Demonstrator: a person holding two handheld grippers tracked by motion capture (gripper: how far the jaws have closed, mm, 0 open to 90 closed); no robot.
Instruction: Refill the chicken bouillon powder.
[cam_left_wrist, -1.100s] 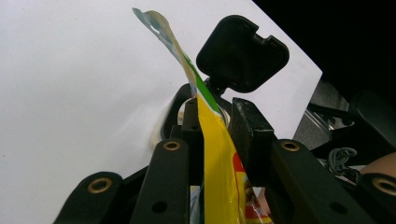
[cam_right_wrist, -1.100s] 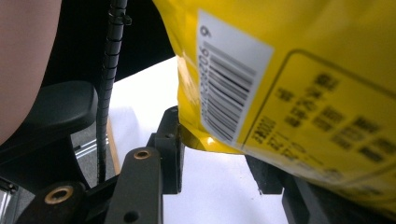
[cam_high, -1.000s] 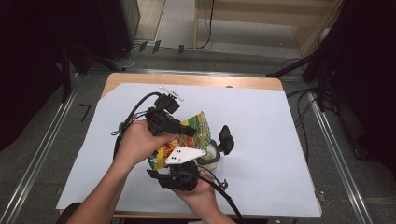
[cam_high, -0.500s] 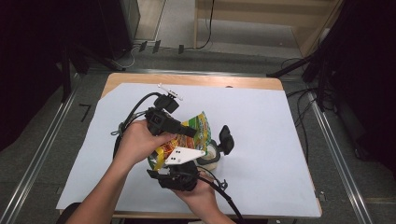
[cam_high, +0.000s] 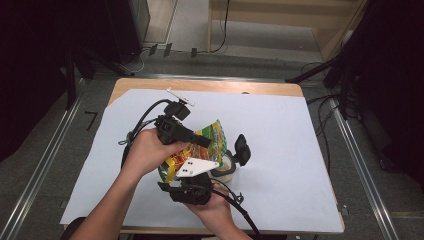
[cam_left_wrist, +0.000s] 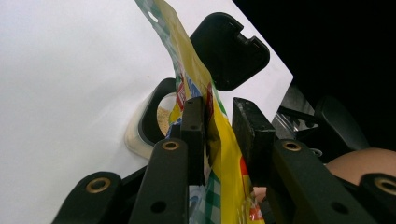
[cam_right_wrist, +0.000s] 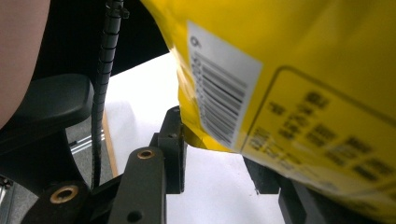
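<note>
white sheet (cam_high: 280, 130) covers wooden table (cam_high: 210, 86).

Yellow bag (cam_right_wrist: 299, 70) takes up the upper right, close to the lens. White barcode label (cam_right_wrist: 219, 88) on its face, a framed panel of blurred dark print (cam_right_wrist: 327, 135) beside it. The bag's lower corner dips between the right gripper (cam_right_wrist: 219, 158)'s two black jaws; the left jaw stands clear, the right one sits partly behind the bag. Whether the pads press on it cannot be told. White sheet (cam_right_wrist: 205, 191) beneath. Ribbed black cable (cam_right_wrist: 105, 84) runs down at left, a hand (cam_right_wrist: 18, 51) at the far left edge
</note>
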